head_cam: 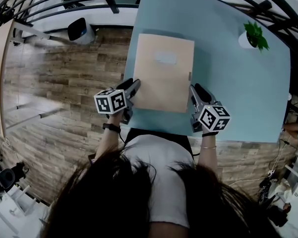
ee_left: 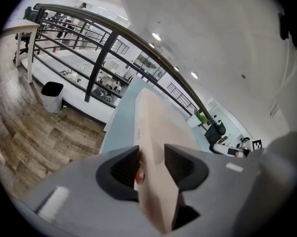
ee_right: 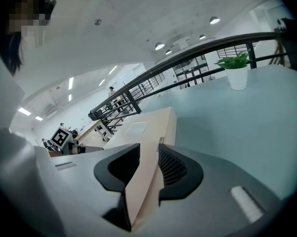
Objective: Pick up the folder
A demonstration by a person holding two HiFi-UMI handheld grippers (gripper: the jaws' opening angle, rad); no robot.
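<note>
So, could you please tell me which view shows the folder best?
The head view: the whole folder shows face-on against the table. Each gripper view shows it steeply foreshortened, one edge between the jaws.

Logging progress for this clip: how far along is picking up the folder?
Done: both grippers have reached the near corners of the folder. In hand: the left gripper and the right gripper each have its edge between their jaws and look closed on it. To do: the lift; in the head view the folder seems to lie flat on the table.
</note>
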